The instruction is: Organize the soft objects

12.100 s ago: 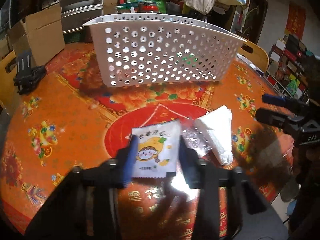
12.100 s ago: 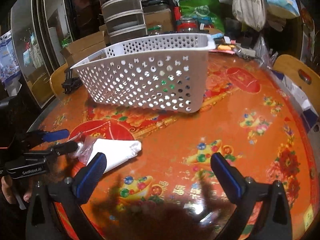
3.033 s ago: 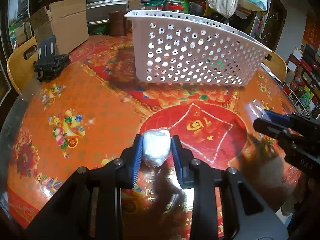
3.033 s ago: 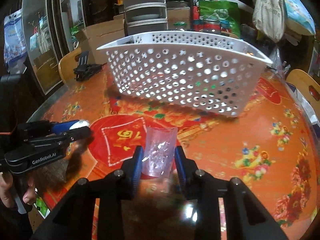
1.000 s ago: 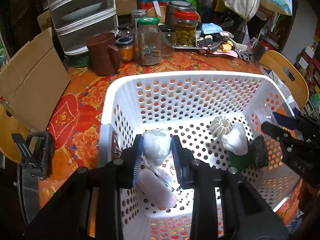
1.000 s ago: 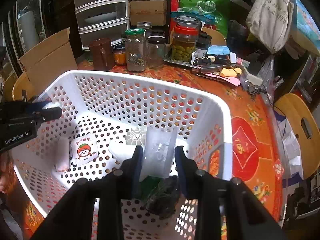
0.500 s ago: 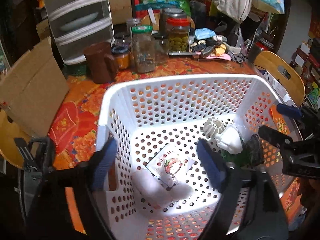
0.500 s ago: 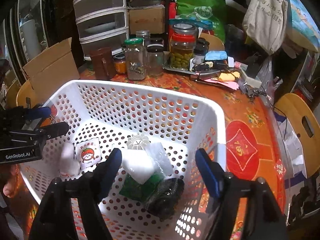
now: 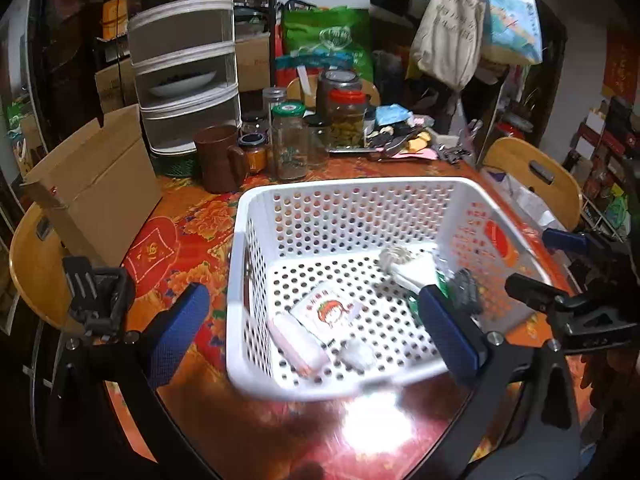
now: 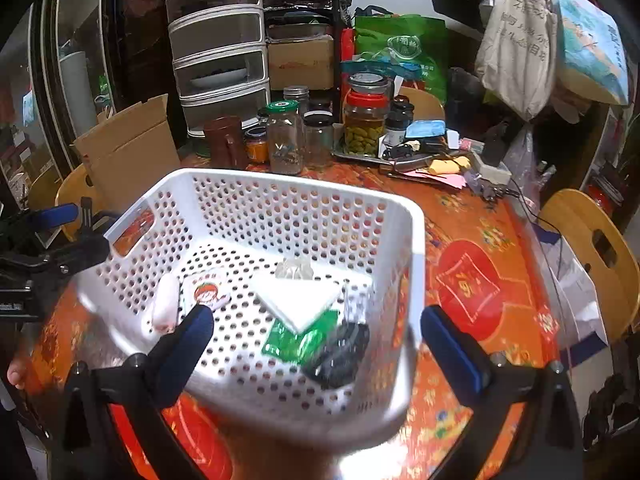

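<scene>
Eyes on the white perforated basket (image 9: 344, 216): it stands on the round table (image 10: 472, 240) with every soft thing lying on its floor. Along the left wall lies a pale pink roll (image 9: 298, 346); touching it, a small white wad (image 9: 357, 354); just behind, a white sachet with a tomato-face cartoon (image 9: 329, 314). Toward the right wall, a folded white cloth (image 10: 298, 298) overlaps a green packet (image 10: 298, 340), a black bundle (image 10: 340, 354) lies at the near right corner, and a crinkled clear wrapper (image 10: 354, 300) sits between cloth and wall.

Both tools are empty. The left gripper (image 9: 316, 330) hangs above the near left part, jaws spread wide, nothing between them. The right gripper (image 10: 316, 328) straddles the near right corner, jaws equally wide and released.

My read: the drop is done and this is the retreat. Doing it well means lifting straight up and back so no finger catches the rim and drags the light basket, and checking the table's near edge for strays.

Writing: the sachet carries red Chinese characters, too blurred to read. The tablecloth's red medallions (image 10: 468, 280) show characters, too small to make out. Lettering on the hanging canvas bag (image 10: 516, 36) is unreadable.
</scene>
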`<state>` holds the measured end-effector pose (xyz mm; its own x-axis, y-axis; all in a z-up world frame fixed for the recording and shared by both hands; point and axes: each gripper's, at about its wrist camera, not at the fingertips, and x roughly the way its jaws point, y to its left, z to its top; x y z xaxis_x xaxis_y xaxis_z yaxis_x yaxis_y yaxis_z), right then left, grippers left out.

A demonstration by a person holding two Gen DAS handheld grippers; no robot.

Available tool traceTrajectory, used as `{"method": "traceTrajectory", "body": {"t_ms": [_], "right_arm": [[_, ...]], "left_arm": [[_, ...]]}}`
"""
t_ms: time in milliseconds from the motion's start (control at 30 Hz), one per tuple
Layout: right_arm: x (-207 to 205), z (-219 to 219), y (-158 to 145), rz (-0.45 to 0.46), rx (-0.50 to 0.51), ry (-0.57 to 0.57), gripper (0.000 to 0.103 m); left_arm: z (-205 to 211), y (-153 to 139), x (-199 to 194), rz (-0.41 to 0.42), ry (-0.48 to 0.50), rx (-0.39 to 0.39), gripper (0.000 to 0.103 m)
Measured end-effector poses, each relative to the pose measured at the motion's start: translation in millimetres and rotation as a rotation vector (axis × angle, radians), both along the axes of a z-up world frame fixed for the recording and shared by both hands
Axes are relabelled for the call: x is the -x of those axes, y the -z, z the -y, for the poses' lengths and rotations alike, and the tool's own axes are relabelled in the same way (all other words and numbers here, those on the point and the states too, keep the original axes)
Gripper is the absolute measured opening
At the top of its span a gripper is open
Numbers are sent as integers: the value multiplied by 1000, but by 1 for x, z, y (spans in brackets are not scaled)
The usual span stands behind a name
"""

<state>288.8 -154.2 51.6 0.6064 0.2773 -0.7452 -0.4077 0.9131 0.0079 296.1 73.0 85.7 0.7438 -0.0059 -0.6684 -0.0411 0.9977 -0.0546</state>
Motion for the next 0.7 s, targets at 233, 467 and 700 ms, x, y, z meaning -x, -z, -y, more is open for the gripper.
{"method": "traceTrajectory", "body": {"t_ms": [233,467,700], "right_arm": [[57,8,-12,67,52,59,103],[128,22,-16,92,16,48,103],[199,45,-18,114,-46,96,103]], "left_arm": [[8,-9,73,13,0,-40,103],[17,-6,149,50,8,-38,103],[31,-4,229,111,2,-17,103]]}}
